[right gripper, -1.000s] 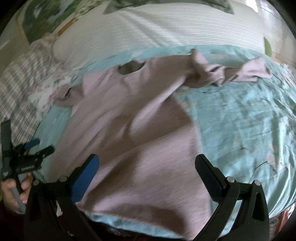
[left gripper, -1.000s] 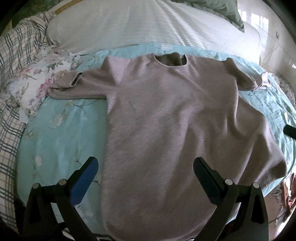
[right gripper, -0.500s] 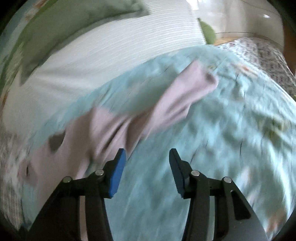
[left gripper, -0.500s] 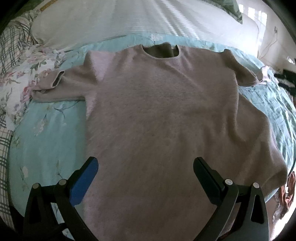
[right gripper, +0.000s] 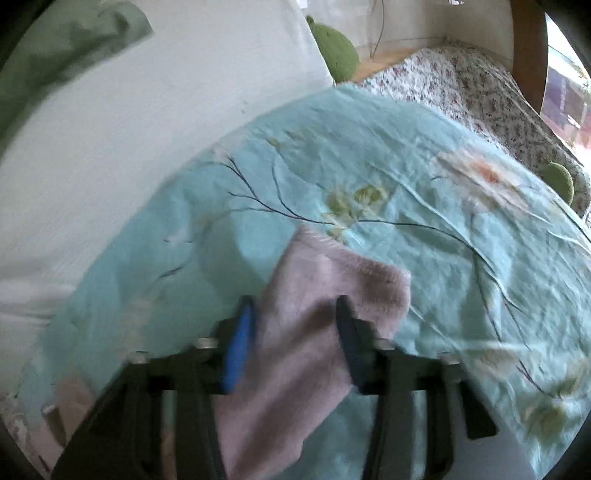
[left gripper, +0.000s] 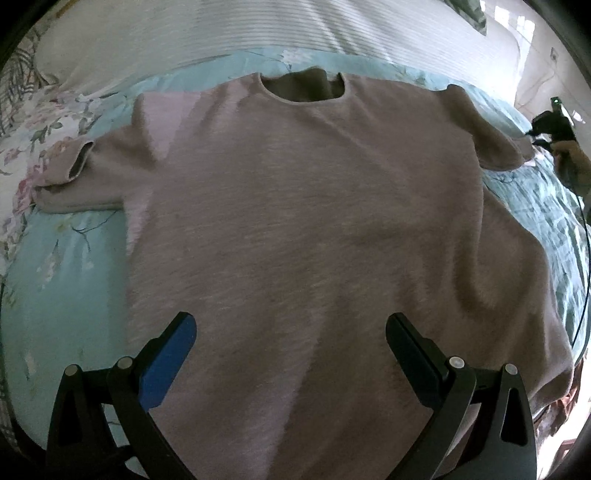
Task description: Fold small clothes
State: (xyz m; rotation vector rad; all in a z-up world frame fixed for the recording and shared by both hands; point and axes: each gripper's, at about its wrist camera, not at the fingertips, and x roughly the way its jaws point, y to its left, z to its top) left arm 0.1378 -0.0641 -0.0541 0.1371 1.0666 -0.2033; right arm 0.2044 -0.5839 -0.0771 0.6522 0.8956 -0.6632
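Observation:
A fuzzy mauve sweater (left gripper: 303, 206) lies flat on the turquoise floral bedspread (left gripper: 59, 266), neck hole away from me. Its left sleeve (left gripper: 74, 177) is folded short. My left gripper (left gripper: 290, 332) hovers wide open and empty over the lower body of the sweater. In the right wrist view, the sweater's right sleeve end (right gripper: 332, 291) lies between the fingers of my right gripper (right gripper: 295, 314), which is partly closed around it with a gap still showing. The right gripper also shows at the far right of the left wrist view (left gripper: 550, 127).
A white striped pillow (left gripper: 221, 33) lies beyond the sweater's collar. A floral cloth (left gripper: 33, 125) lies at the left. A second floral quilt (right gripper: 480, 85) and green round cushions (right gripper: 336, 51) lie beyond the bedspread's right edge.
My right gripper moved from the sweater's hem to the right sleeve end and narrowed its fingers around it. My left gripper moved forward over the sweater body, still open.

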